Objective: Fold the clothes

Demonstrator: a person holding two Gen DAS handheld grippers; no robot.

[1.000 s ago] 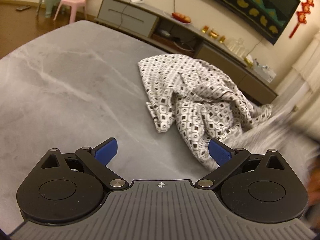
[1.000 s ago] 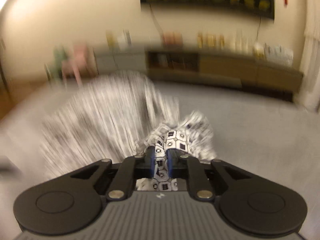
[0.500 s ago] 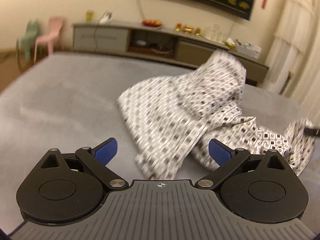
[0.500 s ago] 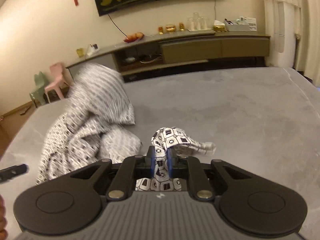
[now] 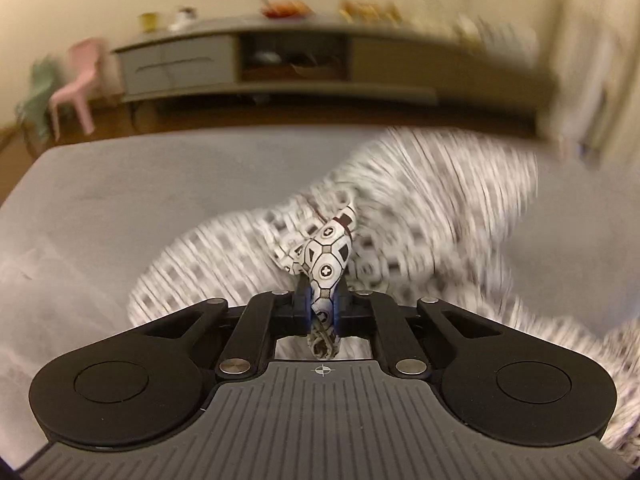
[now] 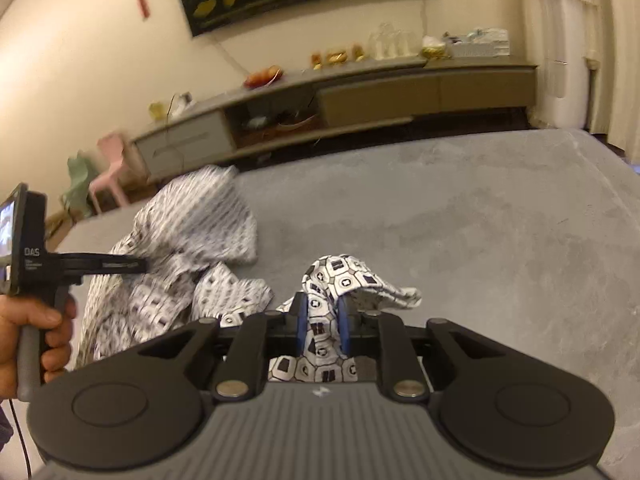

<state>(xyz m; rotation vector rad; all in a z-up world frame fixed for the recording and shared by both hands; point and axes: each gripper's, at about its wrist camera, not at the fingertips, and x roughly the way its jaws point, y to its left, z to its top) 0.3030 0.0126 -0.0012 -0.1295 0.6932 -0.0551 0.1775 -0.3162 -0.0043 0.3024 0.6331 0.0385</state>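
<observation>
Left wrist view shows the left gripper (image 5: 323, 300) clenched on a bunched fold of the patterned garment (image 5: 420, 208), a tuft of white cloth with dark squares sticking up between the blue pads (image 5: 304, 304). Beyond it the fabric is blurred and spreads over the grey table (image 5: 120, 208) toward the right. Right wrist view shows the right gripper (image 6: 323, 324) grasping another part of that garment (image 6: 192, 240), the cloth pinched between its pads (image 6: 302, 320) and folding over to the right onto the table (image 6: 480, 240). To the left, most of the garment lies heaped and partly lifted, and a hand (image 6: 24, 340) holds the left gripper's handle (image 6: 32, 300) at the frame edge. A long sideboard (image 6: 360, 96) stands against the far wall, with a pink chair (image 6: 112, 168) at its left end
</observation>
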